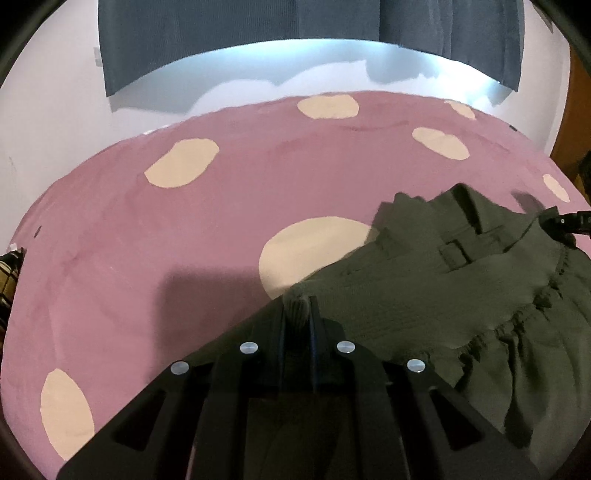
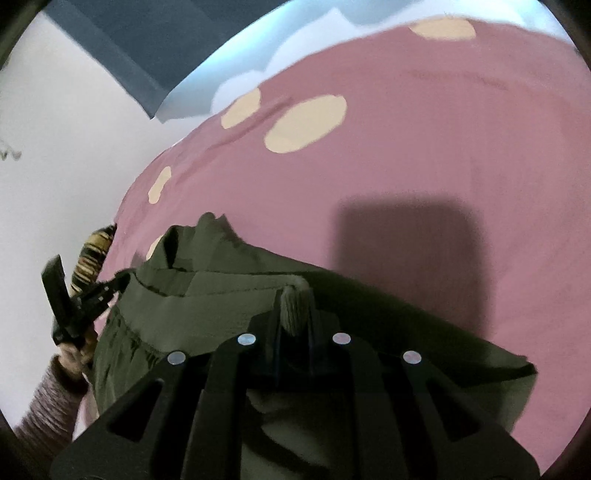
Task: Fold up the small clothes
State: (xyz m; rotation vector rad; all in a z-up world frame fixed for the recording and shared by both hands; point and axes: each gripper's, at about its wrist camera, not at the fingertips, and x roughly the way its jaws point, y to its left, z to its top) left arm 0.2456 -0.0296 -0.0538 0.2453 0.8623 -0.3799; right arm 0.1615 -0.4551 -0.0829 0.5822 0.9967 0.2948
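Observation:
An olive green garment [image 1: 436, 295] with a gathered waistband and a belt loop hangs between both grippers above the pink bed. My left gripper [image 1: 297, 308] is shut on a bunched corner of this garment at the lower middle of the left wrist view. My right gripper [image 2: 295, 299] is shut on another bunched corner of the garment [image 2: 221, 295]. The right gripper's tip [image 1: 557, 221] shows at the right edge of the left wrist view. In the right wrist view the left gripper [image 2: 107, 288] grips the cloth at far left, held by a hand in a ribbed sleeve [image 2: 48, 402].
The bed cover [image 1: 184, 240] is pink with large cream dots and fills both views. A white wall and a dark grey curtain [image 1: 258, 29] stand behind the bed. A striped yellow and black cloth [image 2: 92, 258] lies at the bed's left edge.

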